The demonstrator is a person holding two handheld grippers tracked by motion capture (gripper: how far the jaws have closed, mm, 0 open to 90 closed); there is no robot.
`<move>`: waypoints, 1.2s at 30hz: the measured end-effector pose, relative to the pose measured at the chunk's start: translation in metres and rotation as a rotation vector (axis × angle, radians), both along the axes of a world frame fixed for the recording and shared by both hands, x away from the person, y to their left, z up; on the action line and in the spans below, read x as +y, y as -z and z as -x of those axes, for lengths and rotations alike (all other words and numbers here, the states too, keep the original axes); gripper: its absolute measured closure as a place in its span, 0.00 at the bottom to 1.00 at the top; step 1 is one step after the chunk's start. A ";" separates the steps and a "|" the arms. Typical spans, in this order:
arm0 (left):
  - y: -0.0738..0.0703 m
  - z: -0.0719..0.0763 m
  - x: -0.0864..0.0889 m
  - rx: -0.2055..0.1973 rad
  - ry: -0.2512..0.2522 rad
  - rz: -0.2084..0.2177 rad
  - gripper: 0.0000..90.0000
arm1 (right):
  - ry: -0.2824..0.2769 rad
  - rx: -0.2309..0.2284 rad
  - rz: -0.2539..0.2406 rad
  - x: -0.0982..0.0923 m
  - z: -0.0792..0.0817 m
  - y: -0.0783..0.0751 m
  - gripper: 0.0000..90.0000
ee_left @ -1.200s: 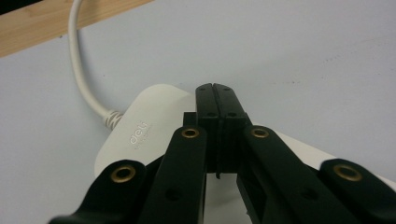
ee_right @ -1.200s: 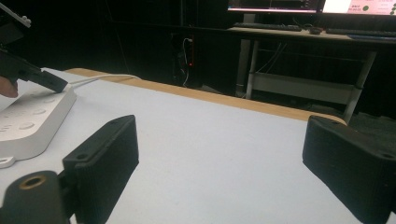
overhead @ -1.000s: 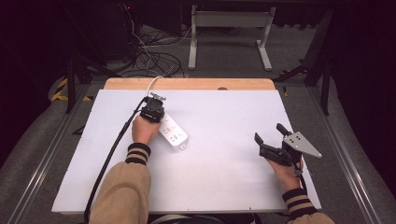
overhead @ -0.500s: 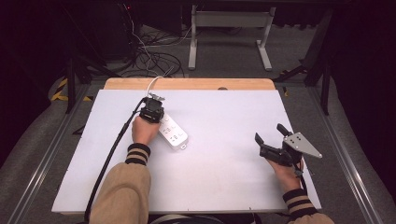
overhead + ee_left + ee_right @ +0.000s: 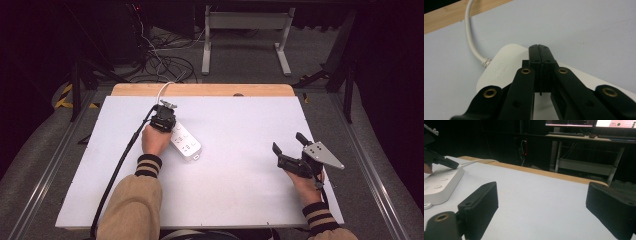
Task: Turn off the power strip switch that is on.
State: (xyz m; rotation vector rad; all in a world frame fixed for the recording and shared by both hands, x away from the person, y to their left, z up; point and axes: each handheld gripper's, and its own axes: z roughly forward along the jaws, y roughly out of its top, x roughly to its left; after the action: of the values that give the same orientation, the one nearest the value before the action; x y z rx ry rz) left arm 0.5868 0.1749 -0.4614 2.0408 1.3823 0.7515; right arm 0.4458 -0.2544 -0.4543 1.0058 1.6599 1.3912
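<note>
White table [image 5: 240,190] in dark room; left hand-held gripper [image 5: 164,116] closed over power strip [image 5: 186,143], right hand-held gripper [image 5: 289,149] open

This looks like a lab or recording workroom, dim and dark-walled. A white sheet-covered tabletop [image 5: 240,145] with a pale wooden edge strip [image 5: 200,90] stands on a grey carpeted floor [image 5: 40,150]. Beyond the far edge, past the left claw [image 5: 163,111], loose black cables [image 5: 165,65] lie tangled on the floor beside yellow-and-black hazard tape [image 5: 64,96]. A grey metal desk frame [image 5: 245,30] stands farther back. Ahead of the right claw [image 5: 544,205], another desk [image 5: 584,137] carries a dark keyboard [image 5: 571,133] and lit computer monitors [image 5: 589,123], and a small red indicator light [image 5: 525,154] glows in the dark.
</note>
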 end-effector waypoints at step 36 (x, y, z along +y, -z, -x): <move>-0.002 -0.002 0.006 0.020 0.011 0.041 1.00 | -0.001 0.005 0.002 0.001 -0.001 0.001 0.12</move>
State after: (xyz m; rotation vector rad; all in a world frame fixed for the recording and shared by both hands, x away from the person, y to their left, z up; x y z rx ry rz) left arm 0.5889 0.1805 -0.4595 2.0278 1.3847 0.6946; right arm 0.4471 -0.2535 -0.4553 1.0080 1.6648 1.3888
